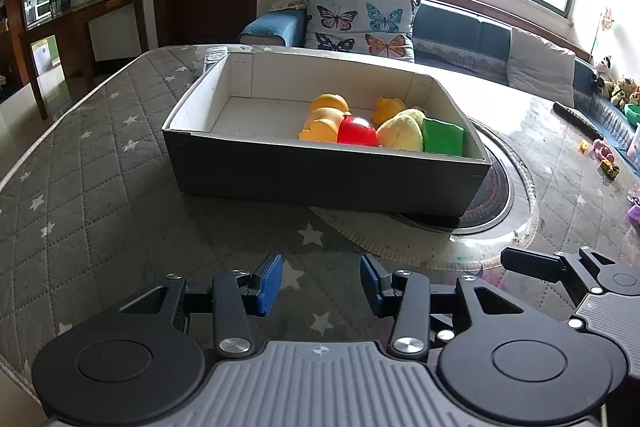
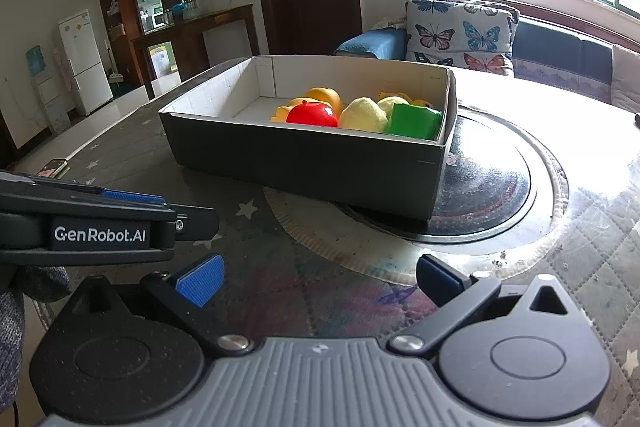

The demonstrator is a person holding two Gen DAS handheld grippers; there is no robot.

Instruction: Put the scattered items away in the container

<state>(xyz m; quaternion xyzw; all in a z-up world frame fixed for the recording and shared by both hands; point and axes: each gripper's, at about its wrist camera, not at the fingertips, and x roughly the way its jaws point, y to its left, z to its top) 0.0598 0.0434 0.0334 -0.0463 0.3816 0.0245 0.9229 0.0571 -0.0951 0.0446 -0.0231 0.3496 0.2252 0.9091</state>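
Grey cardboard box with the bright toys sits on the quilted counter, straight ahead of both spread, empty claws, left claw and right claw; neither looks nearer.

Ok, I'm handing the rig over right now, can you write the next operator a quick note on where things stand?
Left tool: open, empty, hovering over the quilted table cover short of the box.
Right tool: open, empty, beside the left one.
Cardboard box: on the table, holding a red apple toy, green block, yellow plush and orange toys, all bunched at its right end.
Done: those items are boxed.
Left: a few small toys lie near the table's far right edge; check whether they belong.
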